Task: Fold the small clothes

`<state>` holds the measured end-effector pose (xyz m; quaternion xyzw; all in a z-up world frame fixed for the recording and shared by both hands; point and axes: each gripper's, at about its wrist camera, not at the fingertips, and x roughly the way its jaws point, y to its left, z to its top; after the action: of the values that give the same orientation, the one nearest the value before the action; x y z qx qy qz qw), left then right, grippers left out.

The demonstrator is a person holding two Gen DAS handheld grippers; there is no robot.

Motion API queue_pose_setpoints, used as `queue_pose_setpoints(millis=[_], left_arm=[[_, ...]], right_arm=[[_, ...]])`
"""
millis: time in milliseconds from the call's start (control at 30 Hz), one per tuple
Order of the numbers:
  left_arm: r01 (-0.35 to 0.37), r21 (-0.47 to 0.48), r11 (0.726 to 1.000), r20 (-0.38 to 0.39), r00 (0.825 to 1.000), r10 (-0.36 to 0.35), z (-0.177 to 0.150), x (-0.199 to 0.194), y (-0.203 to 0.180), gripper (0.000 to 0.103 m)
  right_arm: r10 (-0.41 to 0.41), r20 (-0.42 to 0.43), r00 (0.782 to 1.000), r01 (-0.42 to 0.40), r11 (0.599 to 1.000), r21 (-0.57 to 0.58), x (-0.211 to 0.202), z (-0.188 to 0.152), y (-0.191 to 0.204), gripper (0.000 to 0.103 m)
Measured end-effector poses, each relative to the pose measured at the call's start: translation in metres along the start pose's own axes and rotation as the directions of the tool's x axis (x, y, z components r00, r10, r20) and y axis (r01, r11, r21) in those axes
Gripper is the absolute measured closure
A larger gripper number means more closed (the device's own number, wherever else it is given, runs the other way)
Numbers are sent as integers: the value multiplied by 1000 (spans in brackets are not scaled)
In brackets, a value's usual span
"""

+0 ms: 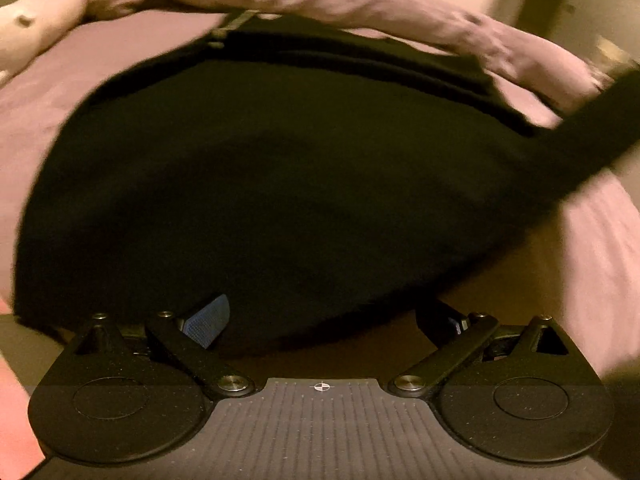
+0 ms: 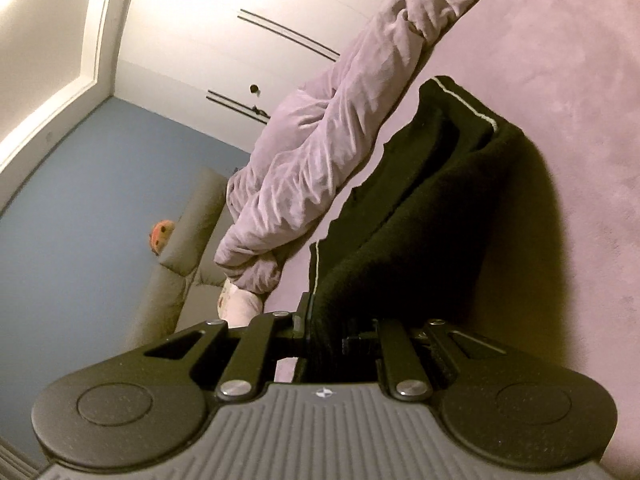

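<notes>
Two grippers working one black garment [image 1: 280, 168] on the pink bedspread [image 1: 600, 240]: right gripper [image 2: 326, 332] pinching, jaws nearly closed, a corner of cloth at lower centre of its view, left gripper [image 1: 320, 320] hovering wide and empty at the near hem. Stretching away toward upper right in the right view, long axis running from the pinched corner. Bunching beyond, a crumpled pink duvet [image 2: 320, 152].

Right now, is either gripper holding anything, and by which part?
The right gripper is shut on the black garment, at its near edge. The left gripper is open, holding nothing.
</notes>
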<state>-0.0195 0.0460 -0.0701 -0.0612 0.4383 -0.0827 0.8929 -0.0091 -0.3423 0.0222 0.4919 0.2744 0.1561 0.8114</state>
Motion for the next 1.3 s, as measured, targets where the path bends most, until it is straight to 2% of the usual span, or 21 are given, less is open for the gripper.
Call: queue_pose_setpoints(millis=[100, 167, 200, 267, 400, 533, 700, 867, 967, 1100, 1167, 1200, 1267, 1300], left_arm=[[-33, -52, 998, 28, 999, 34, 8, 2, 15, 4], [-35, -80, 996, 45, 998, 38, 16, 2, 23, 21], [-24, -93, 995, 46, 999, 28, 18, 3, 27, 24], [3, -103, 995, 35, 999, 1, 24, 5, 29, 40], [22, -35, 999, 42, 999, -21, 35, 8, 21, 56], [68, 10, 998, 58, 996, -68, 50, 2, 17, 85], [93, 54, 994, 115, 988, -99, 88, -4, 10, 88], [86, 113, 990, 143, 985, -101, 137, 12, -1, 88], [70, 148, 986, 144, 985, -92, 162, 32, -6, 88], [57, 180, 982, 111, 991, -77, 192, 70, -9, 84], [29, 175, 984, 97, 994, -46, 203, 88, -8, 67], [21, 167, 986, 92, 995, -37, 208, 94, -5, 62], [15, 150, 989, 83, 996, -28, 214, 99, 2, 40], [8, 142, 990, 96, 995, -22, 215, 95, 8, 35]], right_arm=[[13, 27, 1000, -13, 1000, 5, -10, 4, -2, 91], [6, 40, 999, -6, 1000, -2, -15, 7, -4, 91], [-10, 37, 999, 10, 1000, -8, -15, 7, -5, 91], [-57, 35, 998, 58, 998, -31, -15, 4, -8, 92], [-127, 27, 991, 127, 992, 0, -14, -2, -29, 92], [-138, 38, 990, 136, 989, 53, -20, -4, -44, 92], [-133, 64, 989, 128, 988, 83, -22, 1, -51, 92], [-141, 87, 986, 133, 987, 95, -7, 19, -53, 92], [-169, 94, 981, 160, 982, 98, 13, 36, -55, 92], [-256, 103, 961, 249, 966, 71, 51, 61, -59, 92], [-297, 100, 950, 290, 954, 80, 69, 71, -66, 92], [-330, 96, 939, 322, 943, 87, 79, 76, -73, 92], [-382, 81, 921, 373, 922, 101, 95, 82, -84, 92], [-413, 72, 908, 405, 909, 101, 102, 85, -90, 92]])
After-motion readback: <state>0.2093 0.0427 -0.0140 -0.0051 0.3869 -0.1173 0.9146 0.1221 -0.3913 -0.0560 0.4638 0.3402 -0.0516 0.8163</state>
